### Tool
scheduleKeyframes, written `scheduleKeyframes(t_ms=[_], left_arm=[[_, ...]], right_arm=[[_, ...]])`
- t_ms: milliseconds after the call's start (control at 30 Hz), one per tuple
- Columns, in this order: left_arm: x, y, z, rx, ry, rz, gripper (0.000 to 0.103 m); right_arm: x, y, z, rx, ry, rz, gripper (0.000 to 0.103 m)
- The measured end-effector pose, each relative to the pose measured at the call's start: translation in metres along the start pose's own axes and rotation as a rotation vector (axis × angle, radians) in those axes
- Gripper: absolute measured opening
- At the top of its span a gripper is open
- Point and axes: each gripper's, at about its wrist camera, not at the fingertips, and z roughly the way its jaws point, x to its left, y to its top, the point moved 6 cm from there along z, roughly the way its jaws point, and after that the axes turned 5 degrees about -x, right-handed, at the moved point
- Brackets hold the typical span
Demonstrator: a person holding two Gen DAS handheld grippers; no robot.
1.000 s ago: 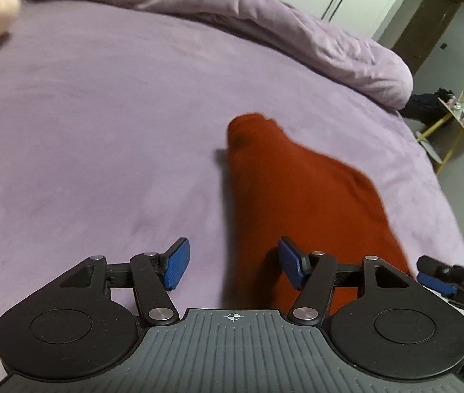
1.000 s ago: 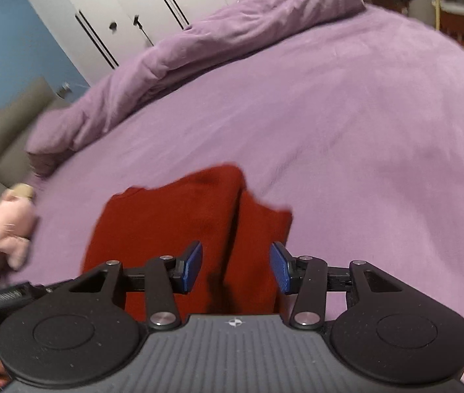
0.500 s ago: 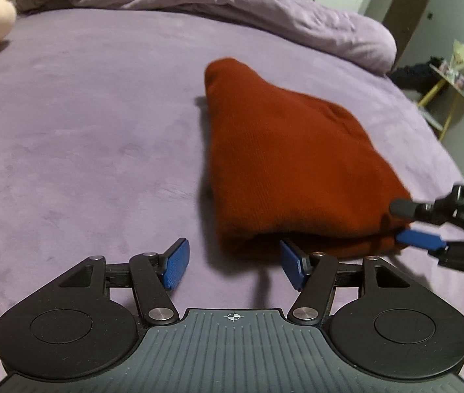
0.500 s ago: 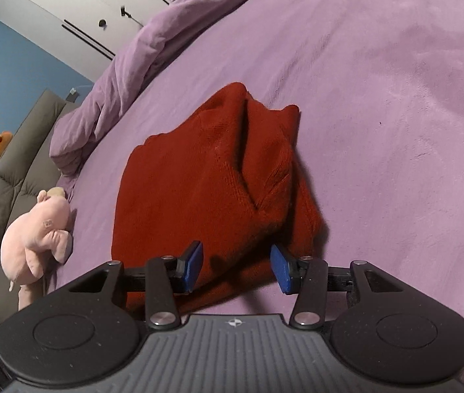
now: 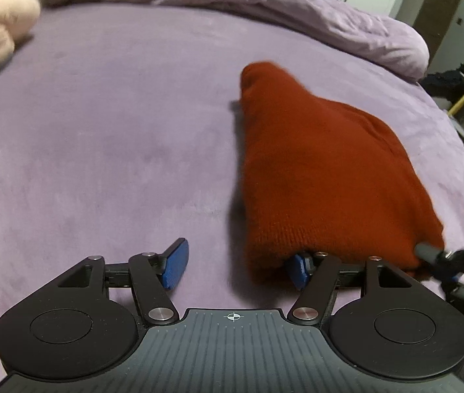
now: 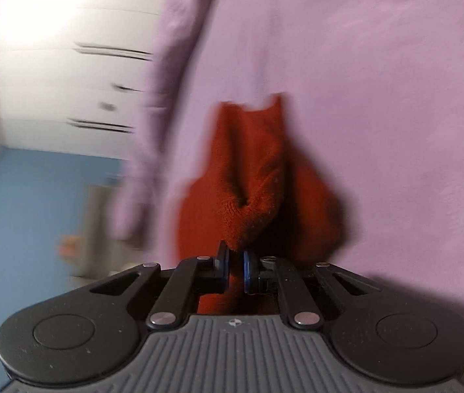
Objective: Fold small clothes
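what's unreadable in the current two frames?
- Left wrist view: the right gripper is cut off by the right edge; the red sweater hides its jaws.
- Left gripper: sweater covers the right-hand pad, so contact is unclear; jaws opening.
- Right wrist view: motion blur smears the wardrobe; the sweater's shape and folds are unreadable.

You have no words, brand names or numbers to read here. The only sign is a small white crosshair mark printed on the ribbed grey body of each hand-held gripper, left [image 5: 236, 262] and right [image 6: 236, 266], centred near its front edge.
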Motion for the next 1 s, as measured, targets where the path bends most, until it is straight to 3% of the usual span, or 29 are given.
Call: scheduleKeyframes(t_ms=[200, 267, 333, 467, 567, 633, 733, 900, 1000], left_arm=[[0.006, 0.002, -0.009, 0.027, -0.007, 0.0, 0.069], [0.01, 0.003, -0.018, 0.023, -0.015, 0.007, 0.07], [0.014, 0.005, -0.027, 0.005, -0.005, 0.017, 0.07], [0.02, 0.018, -0.043, -0.06, 0.044, 0.003, 0.067], [0.016, 0.037, -0.046, -0.115, 0.055, 0.001, 0.068], [0.003, 0.051, -0.037, -0.128, 0.024, 0.034, 0.07], [-0.019, 0.066, -0.014, -0.137, 0.046, 0.102, 0.071], [-0.033, 0.065, 0.025, -0.133, 0.071, 0.138, 0.072], [-0.031, 0.059, 0.038, -0.123, 0.072, 0.12, 0.079]], right_arm=[[0.031, -0.008, -0.002, -0.023, -0.115, -0.324, 0.008], [0.044, -0.007, -0.01, -0.044, -0.164, -0.433, 0.014], [0.054, -0.003, -0.022, -0.078, -0.206, -0.509, 0.023], [0.075, 0.007, -0.038, -0.199, -0.251, -0.636, 0.024], [0.091, 0.01, -0.022, -0.178, -0.237, -0.712, 0.024], [0.103, 0.007, -0.005, -0.158, -0.221, -0.764, 0.024], [0.116, 0.006, 0.025, -0.145, -0.219, -0.84, 0.023], [0.098, 0.007, 0.057, -0.172, -0.342, -0.964, 0.023], [0.079, 0.007, 0.058, -0.218, -0.254, -0.949, 0.024]])
